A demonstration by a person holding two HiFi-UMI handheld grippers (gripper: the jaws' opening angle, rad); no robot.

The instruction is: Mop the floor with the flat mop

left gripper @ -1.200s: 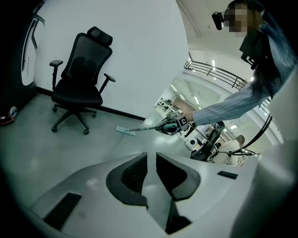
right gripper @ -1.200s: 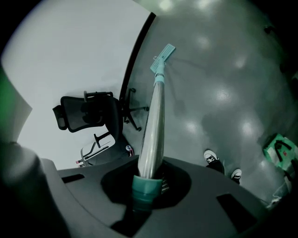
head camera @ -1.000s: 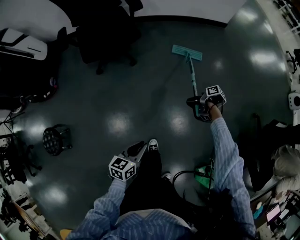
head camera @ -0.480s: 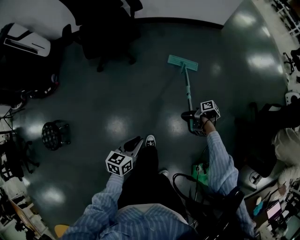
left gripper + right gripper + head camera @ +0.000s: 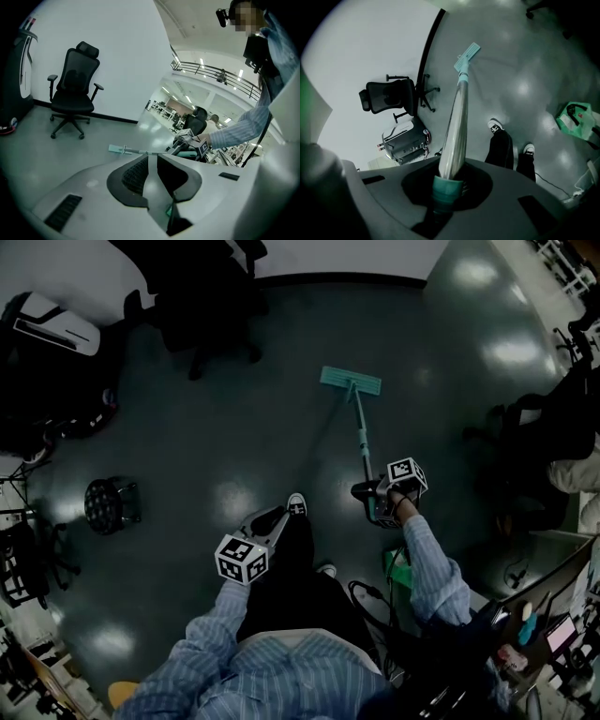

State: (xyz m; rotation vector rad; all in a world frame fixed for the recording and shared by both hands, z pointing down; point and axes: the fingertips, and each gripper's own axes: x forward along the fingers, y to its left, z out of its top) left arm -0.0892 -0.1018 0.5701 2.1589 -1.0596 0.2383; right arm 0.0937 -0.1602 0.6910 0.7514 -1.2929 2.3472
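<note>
The right gripper [image 5: 447, 180] is clenched on the flat mop with a teal rectangular head and a thin silver pole [image 5: 358, 423]; its jaws press the teal sleeve at the near end of the pole from both sides. In the head view this gripper is at the right of the person's legs, and the pole goes from it forward and a little to the left. The mop head lies flat on the dark grey glossy floor [image 5: 234, 427], well in front of the person's black and white shoe [image 5: 296, 504]. The left gripper [image 5: 150, 161] is held low at the left of the legs, apart from the mop. Its jaws meet at their tips and there is nothing between them. A black office chair with a headrest [image 5: 72, 89] stands near the white wall [image 5: 126, 56], far behind the mop head. A small round black stool [image 5: 105, 505] stands on the floor at the left side, and a green bag [image 5: 574, 117] lies on the floor near the person's feet.
</note>
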